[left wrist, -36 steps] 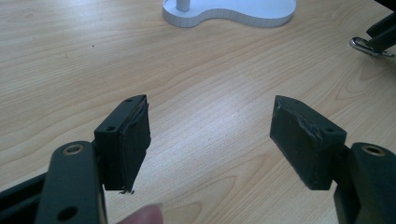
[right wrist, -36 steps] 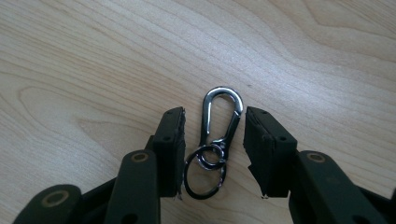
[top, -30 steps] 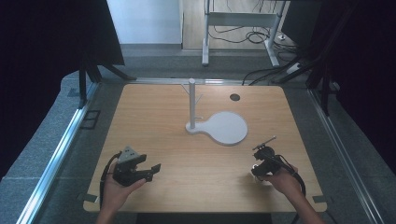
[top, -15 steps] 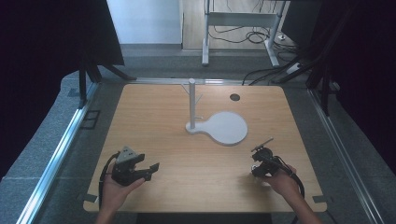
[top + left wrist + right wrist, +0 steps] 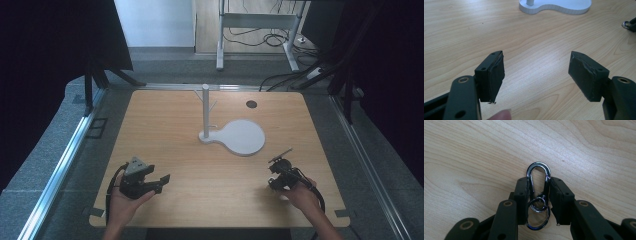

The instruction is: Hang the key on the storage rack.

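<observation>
A silver carabiner with a key ring linked to its lower end lies flat on the wooden table. My right gripper points down over it. Its jaws have just been closing, and the pads now press on both long sides of the carabiner. In the high view the right gripper is at the table's front right, held by a hand. My left gripper stands open with nothing between its pads, a little above the bare wood. In the high view the left gripper is at the front left.
A white stand with a flat rounded base and an upright post carrying small pegs sits at the table's middle. Its base edge lies ahead of the left gripper. A dark round hole marks the far right of the tabletop.
The right gripper has settled very slightly over the same spot at the front right. The left gripper and the stand have kept still.
</observation>
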The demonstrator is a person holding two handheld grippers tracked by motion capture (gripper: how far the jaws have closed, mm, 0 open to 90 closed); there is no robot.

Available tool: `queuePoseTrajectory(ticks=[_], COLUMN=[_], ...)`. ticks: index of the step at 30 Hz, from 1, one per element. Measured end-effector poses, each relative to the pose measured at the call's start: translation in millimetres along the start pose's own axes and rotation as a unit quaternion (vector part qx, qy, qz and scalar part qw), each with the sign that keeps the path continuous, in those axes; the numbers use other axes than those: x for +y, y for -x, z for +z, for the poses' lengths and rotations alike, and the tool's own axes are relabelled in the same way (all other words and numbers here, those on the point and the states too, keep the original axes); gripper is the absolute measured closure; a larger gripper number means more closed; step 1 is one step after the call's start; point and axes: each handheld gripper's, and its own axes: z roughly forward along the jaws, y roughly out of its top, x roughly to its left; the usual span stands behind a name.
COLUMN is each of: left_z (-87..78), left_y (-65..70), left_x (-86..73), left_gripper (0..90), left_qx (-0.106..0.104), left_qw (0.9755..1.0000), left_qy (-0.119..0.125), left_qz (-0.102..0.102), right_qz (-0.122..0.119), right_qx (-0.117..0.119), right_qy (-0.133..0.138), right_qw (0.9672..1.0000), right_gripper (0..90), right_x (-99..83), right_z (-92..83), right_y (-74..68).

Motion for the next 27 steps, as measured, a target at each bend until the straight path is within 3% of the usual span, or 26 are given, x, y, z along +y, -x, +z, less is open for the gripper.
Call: queuePoseTrajectory(ticks=[13, 27], left_z=[-0.2, 1.1], left_y=[0.4, -0.6], left_x=[-0.1, -0.8], left_gripper=[29.4, 29.4], left_qx=[0.001, 0.002], left_qw=[1.0000, 1.0000], left_qy=[0.000, -0.002], left_qz=[0.001, 0.001], right_qz=[0.013, 0.009], right_qx=[0.018, 0.022], right_qy=[0.004, 0.011], right_qw=[0.9997, 0.9997], right_gripper=[70.6, 74.3], right_x=[-1.9, -3.0], right_z=[0.2, 0.2], right_y=[4.9, 5.8])
